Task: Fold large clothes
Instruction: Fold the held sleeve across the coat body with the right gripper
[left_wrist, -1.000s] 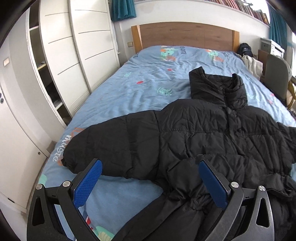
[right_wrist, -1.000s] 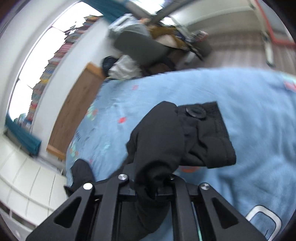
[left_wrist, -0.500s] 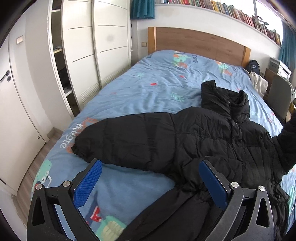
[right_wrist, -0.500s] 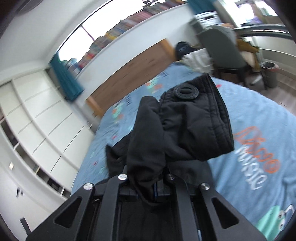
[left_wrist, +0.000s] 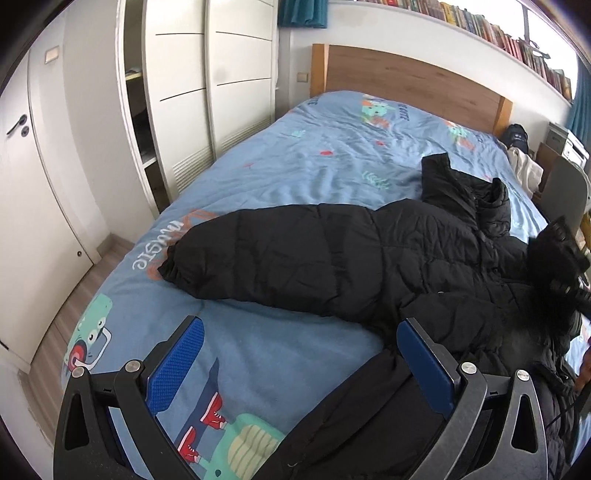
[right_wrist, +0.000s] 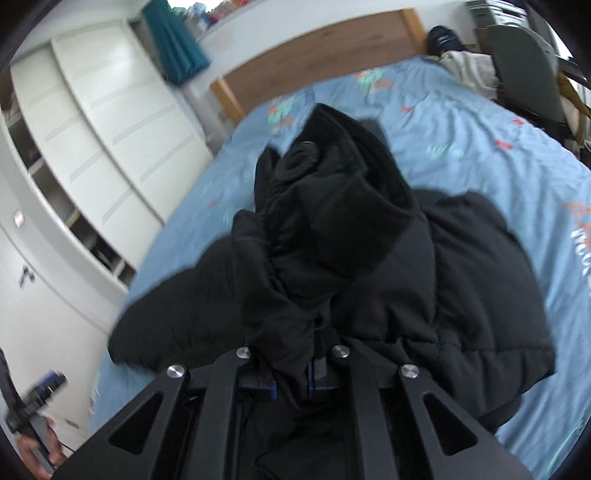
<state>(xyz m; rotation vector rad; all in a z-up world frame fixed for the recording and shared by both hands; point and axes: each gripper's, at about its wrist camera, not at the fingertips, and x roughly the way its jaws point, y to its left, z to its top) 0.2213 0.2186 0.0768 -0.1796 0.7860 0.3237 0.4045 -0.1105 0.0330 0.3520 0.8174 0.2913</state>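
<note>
Right tool (right_wrist: 291, 373) pinches the black jacket (left_wrist: 369, 258) cuff; left tool (left_wrist: 299, 365) gapes wide above the bed (left_wrist: 295, 166).

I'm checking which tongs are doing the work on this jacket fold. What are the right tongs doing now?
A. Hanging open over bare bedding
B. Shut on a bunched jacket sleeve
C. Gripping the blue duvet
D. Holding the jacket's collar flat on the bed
B: in the right wrist view the right tongs are shut with the black sleeve bunched between them, its cuff lifted above the jacket lying on the bed.
</note>
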